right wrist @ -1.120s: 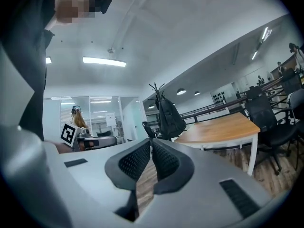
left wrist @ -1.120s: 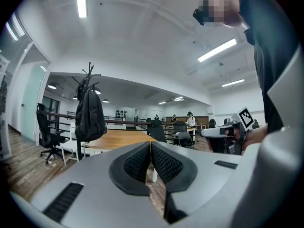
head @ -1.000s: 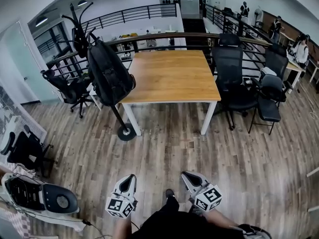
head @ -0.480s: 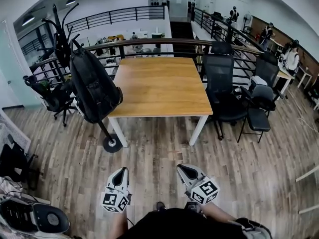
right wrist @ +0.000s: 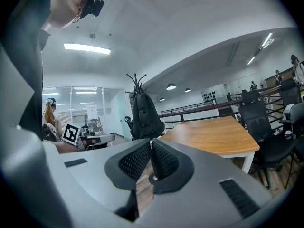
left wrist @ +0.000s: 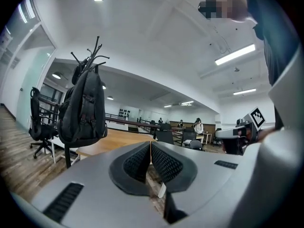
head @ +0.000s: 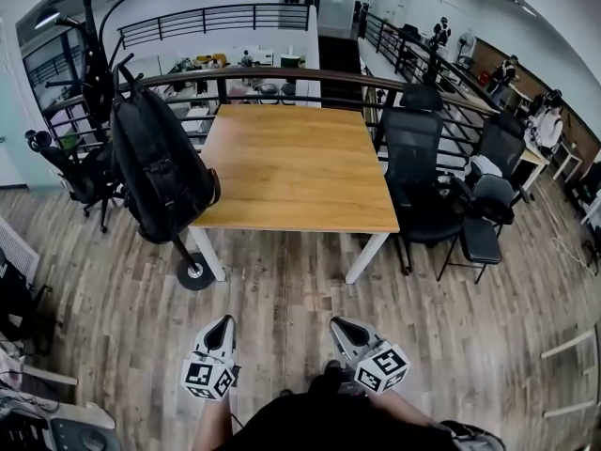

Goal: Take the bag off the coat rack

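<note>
Right now your left claw (head: 223, 322) and right claw (head: 337, 325) are both closed, holding nothing. Well ahead, the black backpack (head: 160, 172) hangs on the coat rack (head: 93, 56) beside the table's (head: 296, 167) near left corner.

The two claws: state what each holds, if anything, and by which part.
Nothing is held. The left claw and the right claw are both shut and empty; the bag hangs on the coat rack, apart from both.
</note>
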{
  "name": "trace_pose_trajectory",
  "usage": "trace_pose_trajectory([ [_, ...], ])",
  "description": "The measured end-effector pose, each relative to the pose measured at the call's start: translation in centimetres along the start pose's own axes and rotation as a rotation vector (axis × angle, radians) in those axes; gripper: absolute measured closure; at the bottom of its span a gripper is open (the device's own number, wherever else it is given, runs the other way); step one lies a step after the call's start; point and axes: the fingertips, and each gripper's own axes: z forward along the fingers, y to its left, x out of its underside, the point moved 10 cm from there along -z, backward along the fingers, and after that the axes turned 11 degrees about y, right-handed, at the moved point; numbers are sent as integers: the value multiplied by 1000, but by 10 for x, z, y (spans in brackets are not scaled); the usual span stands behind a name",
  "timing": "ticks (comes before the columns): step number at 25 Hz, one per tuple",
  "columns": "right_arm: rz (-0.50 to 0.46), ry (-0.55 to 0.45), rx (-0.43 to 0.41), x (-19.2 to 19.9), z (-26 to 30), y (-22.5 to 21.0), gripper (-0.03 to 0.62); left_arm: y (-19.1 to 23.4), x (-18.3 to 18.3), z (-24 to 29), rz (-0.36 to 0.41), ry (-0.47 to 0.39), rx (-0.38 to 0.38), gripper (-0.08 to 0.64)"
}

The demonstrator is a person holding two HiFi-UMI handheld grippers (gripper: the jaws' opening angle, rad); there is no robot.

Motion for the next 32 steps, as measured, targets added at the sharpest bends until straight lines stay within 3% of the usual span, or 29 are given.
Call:
trace_pose_trajectory([
  [8, -17, -16, -128, -34, 79, -68, 554, 30, -25, 53, -7, -14, -132, 543],
  [21, -108, 39, -436, -133, 211, -205, 554, 31, -95, 134, -47, -46, -483, 543],
  [32, -122, -26, -563, -182, 303, -252, 552, 45, -126, 141, -51, -115, -694, 543],
])
